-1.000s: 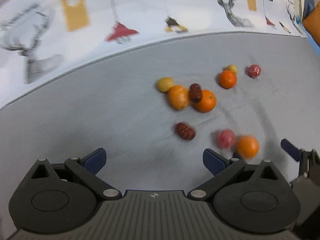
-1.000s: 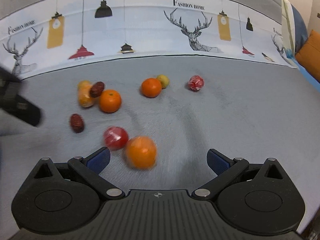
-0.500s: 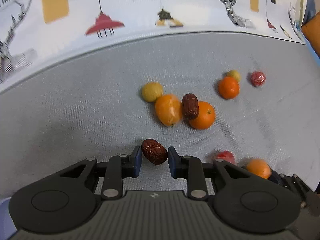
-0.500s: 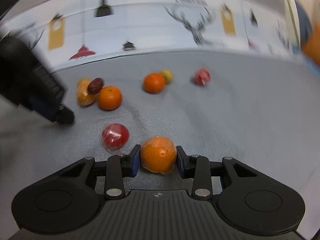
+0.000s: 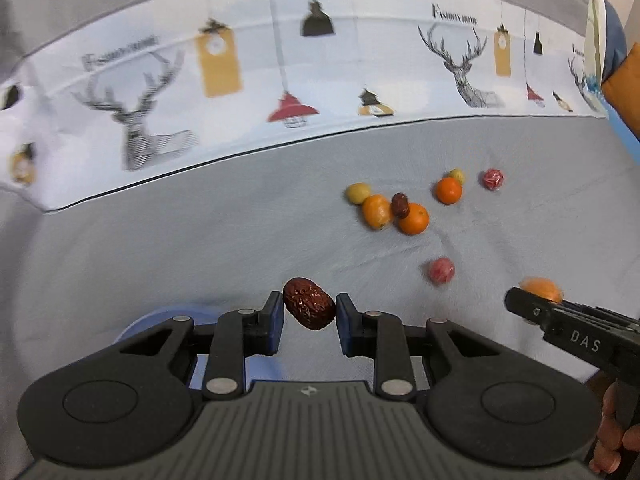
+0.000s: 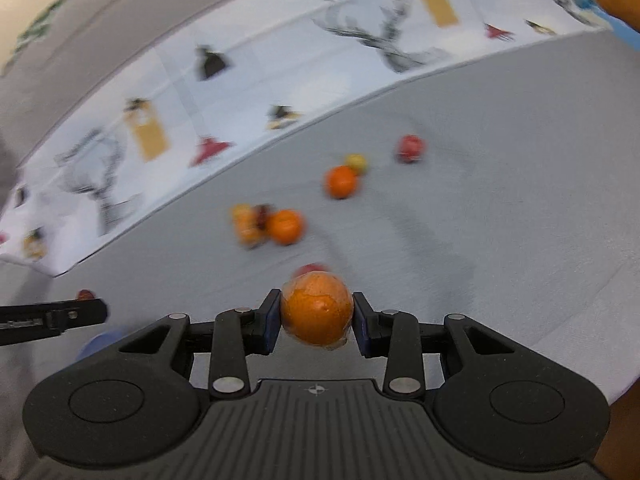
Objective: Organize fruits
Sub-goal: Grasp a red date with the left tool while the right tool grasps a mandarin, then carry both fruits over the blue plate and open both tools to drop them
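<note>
**Both grippers hold fruit above the grey surface**

In the left wrist view the left gripper (image 5: 310, 314) is clenched on a wrinkled red date (image 5: 309, 309), its blue pads pressing both sides, at lower centre of the frame. A blue rounded object (image 5: 160, 322) shows just behind the gripper's left finger. At the right edge the right gripper (image 5: 532, 300) comes in, with an orange (image 5: 540, 289) at its tip. In the right wrist view the right gripper (image 6: 316, 314) grasps that orange (image 6: 316, 308) between its pads, lower centre. The remaining fruit lies on the grey cloth (image 5: 200, 240) in the upper right of the left view: a yellow fruit (image 5: 357, 193), two oranges (image 5: 413, 219) with another date (image 5: 400, 205) between them, a further orange (image 5: 448, 191), and two red wrapped fruits (image 5: 441, 270), well apart
</note>
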`<state>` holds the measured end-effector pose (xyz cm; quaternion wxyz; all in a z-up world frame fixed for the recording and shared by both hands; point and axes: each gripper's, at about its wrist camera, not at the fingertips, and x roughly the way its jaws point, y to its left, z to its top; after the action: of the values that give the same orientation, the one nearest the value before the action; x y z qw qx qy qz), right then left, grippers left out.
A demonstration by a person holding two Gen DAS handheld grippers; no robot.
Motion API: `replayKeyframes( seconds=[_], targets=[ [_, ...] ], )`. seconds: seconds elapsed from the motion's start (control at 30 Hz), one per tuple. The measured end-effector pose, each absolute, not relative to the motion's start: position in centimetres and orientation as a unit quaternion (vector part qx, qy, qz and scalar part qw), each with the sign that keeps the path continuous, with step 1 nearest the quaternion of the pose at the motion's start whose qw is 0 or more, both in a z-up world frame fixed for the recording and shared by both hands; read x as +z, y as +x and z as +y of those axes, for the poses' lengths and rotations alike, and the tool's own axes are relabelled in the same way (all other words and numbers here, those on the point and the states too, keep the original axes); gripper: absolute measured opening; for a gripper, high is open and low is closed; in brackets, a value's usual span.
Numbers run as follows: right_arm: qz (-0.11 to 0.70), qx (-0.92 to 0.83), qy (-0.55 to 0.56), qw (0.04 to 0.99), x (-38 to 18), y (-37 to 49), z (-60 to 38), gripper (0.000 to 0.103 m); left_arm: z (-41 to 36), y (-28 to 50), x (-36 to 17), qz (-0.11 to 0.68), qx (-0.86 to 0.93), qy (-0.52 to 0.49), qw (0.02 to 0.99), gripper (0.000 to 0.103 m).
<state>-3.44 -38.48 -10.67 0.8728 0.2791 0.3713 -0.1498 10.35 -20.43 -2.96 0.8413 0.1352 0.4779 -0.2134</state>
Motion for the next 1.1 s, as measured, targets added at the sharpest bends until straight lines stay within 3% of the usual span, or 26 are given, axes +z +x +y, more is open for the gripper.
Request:
replayKeyframes(
  seconds=[0.23, 0.53, 1.1],
  targets=[
    [0.373, -0.044, 0.224, 0.900, -6.7, -5.3, -28.2, 0.038, -11.8, 5.3, -0.8, 0.483, -0.164, 0.120, 0.852, 0.030],
    [0.403, 0.026, 0.141, 0.904, -5.7, -4.4, -18.8, 0.038, -3.0, 2.7, -1.3, 0.496, -0.116, 0.086, 0.856, 0.030],
    [0.424, 0.053, 0.018, 0.904, -7.3, 1.1, -15.5, 0.038, -1.9, 7.2, -4.2, 0.510, -0.124, 0.070, 0.848, 0.030]
  ],
)
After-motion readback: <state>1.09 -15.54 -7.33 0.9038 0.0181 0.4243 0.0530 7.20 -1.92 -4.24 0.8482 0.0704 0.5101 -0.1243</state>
